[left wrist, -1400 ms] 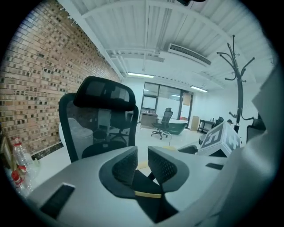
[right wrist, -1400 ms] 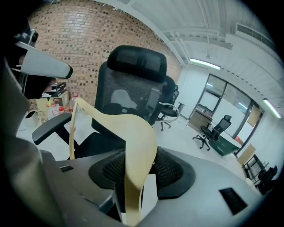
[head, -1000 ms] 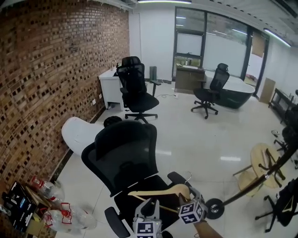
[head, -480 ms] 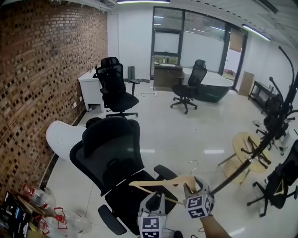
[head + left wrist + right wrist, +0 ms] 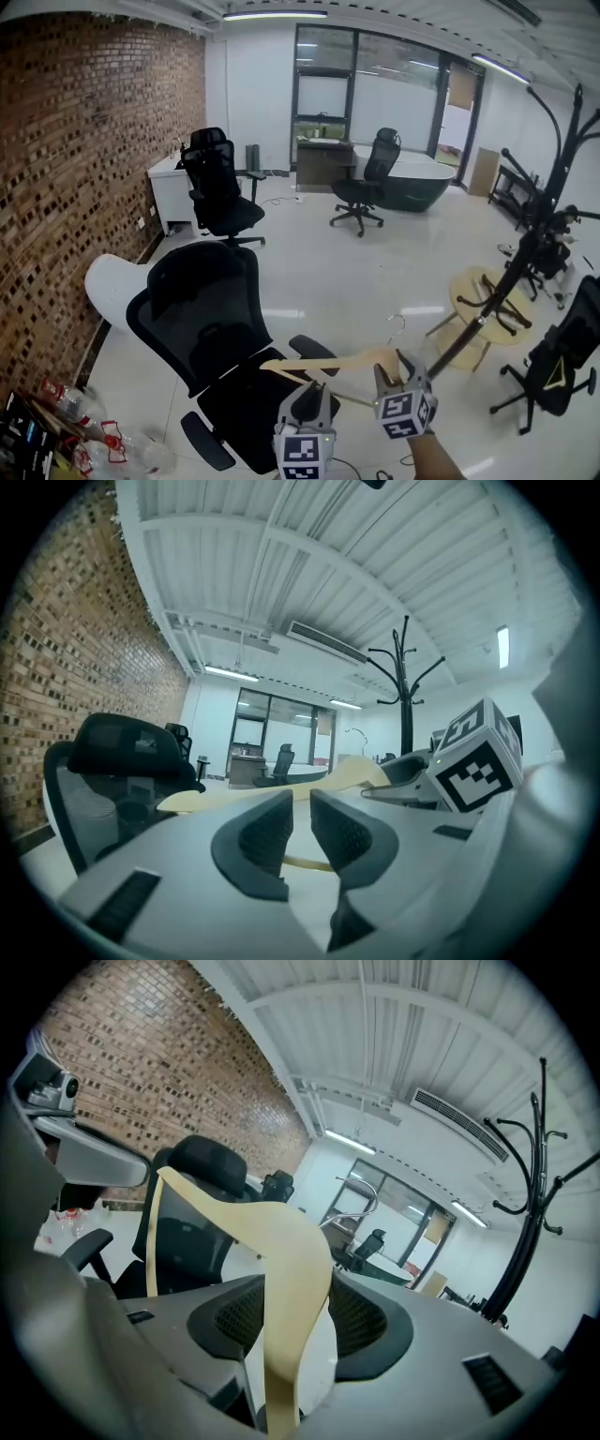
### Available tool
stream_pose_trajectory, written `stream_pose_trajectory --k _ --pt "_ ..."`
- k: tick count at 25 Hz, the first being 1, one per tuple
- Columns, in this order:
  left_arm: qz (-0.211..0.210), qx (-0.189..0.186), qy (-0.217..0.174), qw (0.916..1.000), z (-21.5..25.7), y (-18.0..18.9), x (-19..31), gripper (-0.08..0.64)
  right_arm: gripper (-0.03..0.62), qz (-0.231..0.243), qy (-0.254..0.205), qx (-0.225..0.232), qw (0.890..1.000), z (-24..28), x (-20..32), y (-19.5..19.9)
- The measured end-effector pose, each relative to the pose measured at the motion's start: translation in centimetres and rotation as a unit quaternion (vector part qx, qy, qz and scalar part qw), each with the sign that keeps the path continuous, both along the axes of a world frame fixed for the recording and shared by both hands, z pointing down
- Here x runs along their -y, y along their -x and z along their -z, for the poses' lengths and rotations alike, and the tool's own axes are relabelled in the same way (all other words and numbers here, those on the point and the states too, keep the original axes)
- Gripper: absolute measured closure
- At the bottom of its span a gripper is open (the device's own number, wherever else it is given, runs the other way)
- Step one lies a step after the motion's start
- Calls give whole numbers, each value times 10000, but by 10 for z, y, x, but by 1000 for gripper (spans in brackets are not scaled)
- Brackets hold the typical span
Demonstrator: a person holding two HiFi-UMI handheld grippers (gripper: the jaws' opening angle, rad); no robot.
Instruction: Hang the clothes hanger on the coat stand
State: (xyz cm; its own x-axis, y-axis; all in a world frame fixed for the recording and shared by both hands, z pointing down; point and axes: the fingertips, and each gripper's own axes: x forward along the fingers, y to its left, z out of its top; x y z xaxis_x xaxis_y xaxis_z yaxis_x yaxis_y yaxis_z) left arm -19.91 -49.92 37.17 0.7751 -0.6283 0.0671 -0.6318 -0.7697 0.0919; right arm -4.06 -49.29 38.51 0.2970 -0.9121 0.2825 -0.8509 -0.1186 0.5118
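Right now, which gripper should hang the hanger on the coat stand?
Right: the right gripper grips the wooden hanger, and the coat stand rises on its side. The left gripper holds nothing.

Hanger (image 5: 323, 366): pale cream wood; hook (image 5: 396, 323) silver.
Left hand-held gripper (image 5: 307, 396) and right hand-held gripper (image 5: 392, 367): light grey shells, dark grey pads (image 5: 234, 1316) with a fine dotted grain.
Cubes (image 5: 405, 412): white, black square markers.
Coat stand (image 5: 525, 253): black all over.
Chair (image 5: 202, 319): black, mesh back. 2nd chair (image 5: 217, 187) and 3rd chair (image 5: 370, 178): black too.
Wall (image 5: 84, 169): red-brown brick, mottled with dark and pale bricks.
Floor (image 5: 375, 272): glossy white.
Worktop (image 5: 169, 183): white.
Round table (image 5: 478, 295): pale wood.
Ceiling (image 5: 281, 564): white, ribbed.
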Motion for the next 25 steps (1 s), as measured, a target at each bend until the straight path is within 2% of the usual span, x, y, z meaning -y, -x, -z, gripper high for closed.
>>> stream_pose_trajectory --k 3,6,11,15,20,25 --pt "-209 15 -209 9996 12 -63 -46 483 400 -72 -62 -42 9999 6 -46 -53" --pt "-439 64 -351 9984 17 -140 -98 488 400 -224 -172 -55 9996 12 -100 -125" --pt "-663 191 -410 9968 12 -251 -197 488 400 -361 -310 -90 9988 14 -204 -235" --pt "-833 237 -472 9951 3 -333 -250 488 400 -395 -341 -116 9986 3 -260 -310" --pt "-1124 196 -629 9915 8 -385 -301 488 400 -497 -429 -349 9972 16 -309 -353" --pt "-1494 176 -767 9856 21 -407 -323 488 400 -731 -489 -525 9947 38 -330 -371"
